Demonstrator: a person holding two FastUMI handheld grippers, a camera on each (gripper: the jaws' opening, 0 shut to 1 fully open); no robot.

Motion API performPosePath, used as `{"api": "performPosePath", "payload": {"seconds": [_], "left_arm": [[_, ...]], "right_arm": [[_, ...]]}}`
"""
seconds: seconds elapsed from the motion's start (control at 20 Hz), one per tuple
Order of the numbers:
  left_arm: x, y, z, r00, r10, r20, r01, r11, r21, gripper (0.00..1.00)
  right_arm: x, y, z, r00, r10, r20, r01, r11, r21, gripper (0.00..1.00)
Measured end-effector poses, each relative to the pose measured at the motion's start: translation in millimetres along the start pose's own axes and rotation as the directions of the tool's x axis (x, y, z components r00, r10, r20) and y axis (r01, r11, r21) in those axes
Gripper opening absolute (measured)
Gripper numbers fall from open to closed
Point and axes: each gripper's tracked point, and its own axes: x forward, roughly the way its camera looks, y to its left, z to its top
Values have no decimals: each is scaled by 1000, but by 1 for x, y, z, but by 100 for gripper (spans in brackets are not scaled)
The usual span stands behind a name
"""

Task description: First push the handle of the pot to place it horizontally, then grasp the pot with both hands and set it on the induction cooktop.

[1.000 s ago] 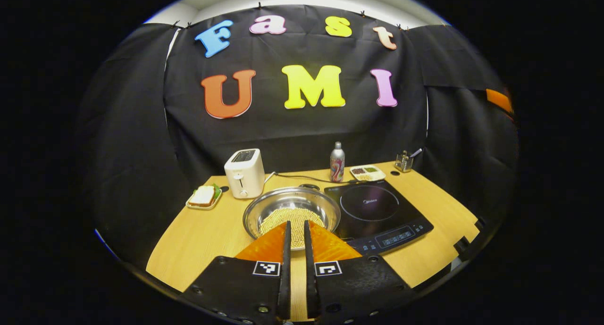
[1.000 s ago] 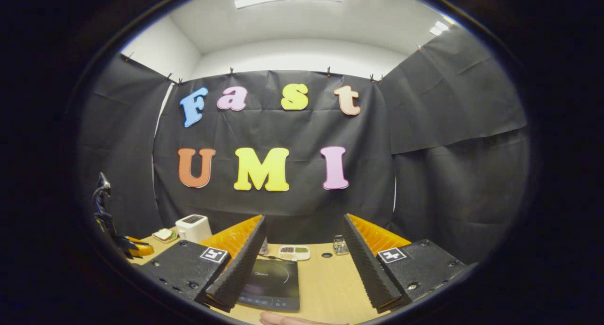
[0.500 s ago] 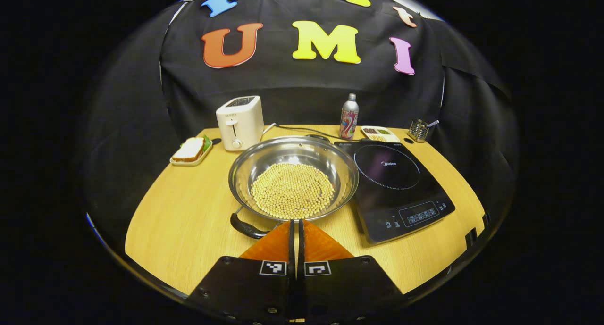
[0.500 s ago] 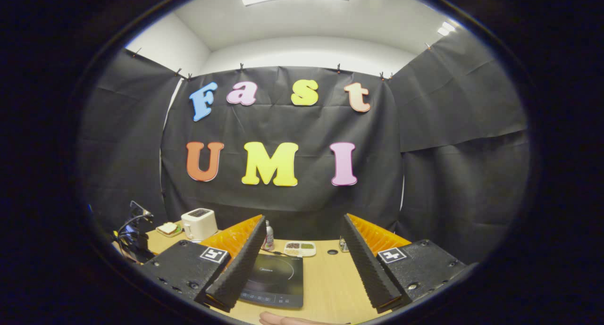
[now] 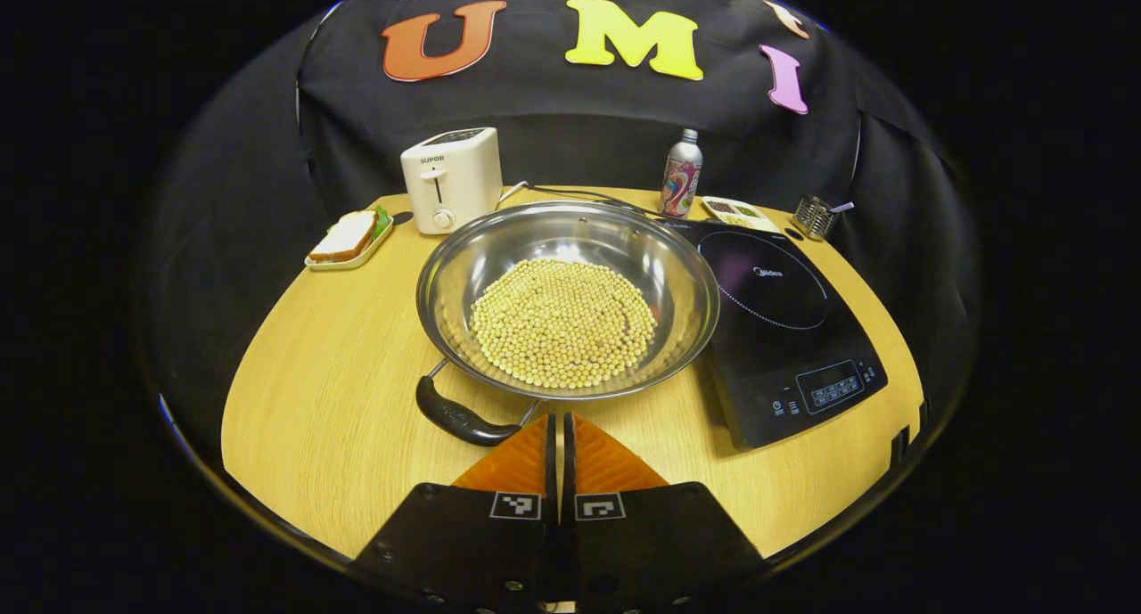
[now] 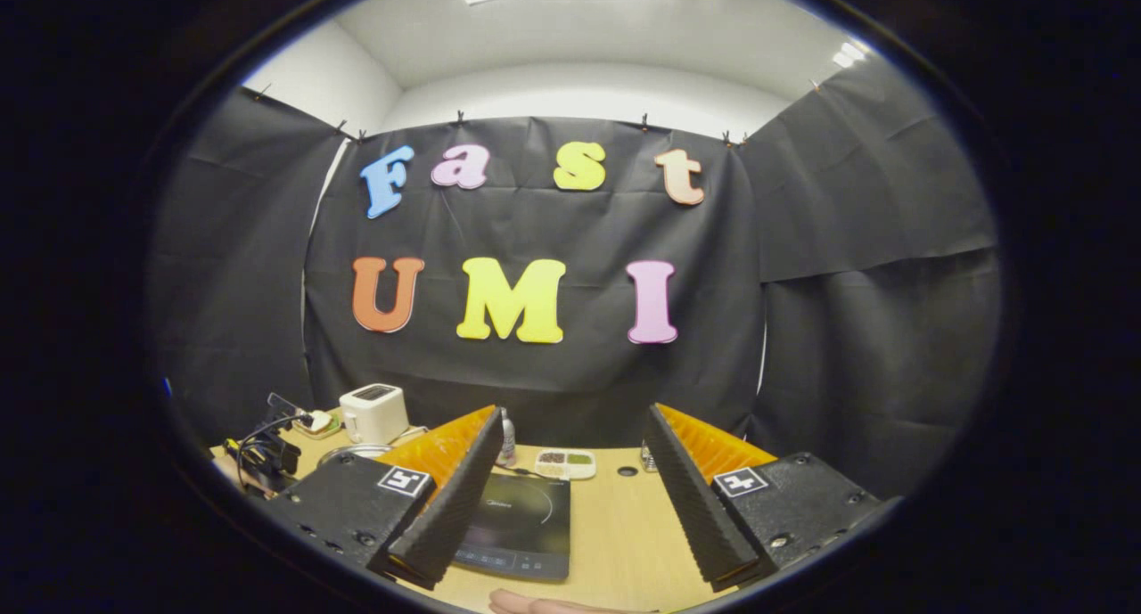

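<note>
Since a second ago the left hand-held gripper (image 5: 560,422) has been closing, its fingers now lying together with a thin slit between them and gripping nothing, and it has been tipping down toward the surface (image 5: 330,400) while the pot (image 5: 568,298) is looming larger ahead of it.

Going left to right in the left gripper view: a sandwich on a small tray (image 5: 343,239) is sitting at the far left of the surface, and a white toaster (image 5: 451,180) is standing just beside it. Next, the pot, a wide steel pan holding a bed of pale beans (image 5: 562,321), is resting on the surface, directly ahead of the left hand-held gripper's tips. Its dark handle (image 5: 459,417) is pointing toward the camera and slightly left, ending just left of the fingertips and close beside them; whether it is touching them cannot be told. Right of the pot, the black induction cooktop (image 5: 789,329) is lying flat, the pot's right rim reaching its left edge. Behind these, a bottle (image 5: 681,162), a small dish (image 5: 736,213) and a metal holder (image 5: 810,216) are standing along the back.

In the right gripper view, the right hand-held gripper (image 6: 570,480) is holding its fingers wide apart with nothing between them, well above the surface, the cooktop showing in the gap.
</note>
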Motion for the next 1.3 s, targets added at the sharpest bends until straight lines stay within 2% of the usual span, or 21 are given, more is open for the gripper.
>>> {"api": "performPosePath", "payload": {"seconds": [0.35, 0.65, 1.05, 1.3], "left_arm": [[1, 22, 1, 1000, 13, 2, -13, 1000, -23, 0], [7, 52, 9, 1000, 22, 2, -21, 997, -81, 0], [17, 86, 32, 1000, -12, 2, 12, 987, -162, 0], [31, 99, 38, 1000, -15, -9, 13, 990, -138, 0]], "right_arm": [[17, -4, -12, 1000, 1, -29, 0, 1000, 23, 100], [29, 1, -13, 999, 15, -44, -13, 999, 52, 100], [53, 11, -10, 998, 21, -58, -20, 999, 30, 100], [71, 9, -8, 998, 5, -70, -3, 999, 32, 100]]}}
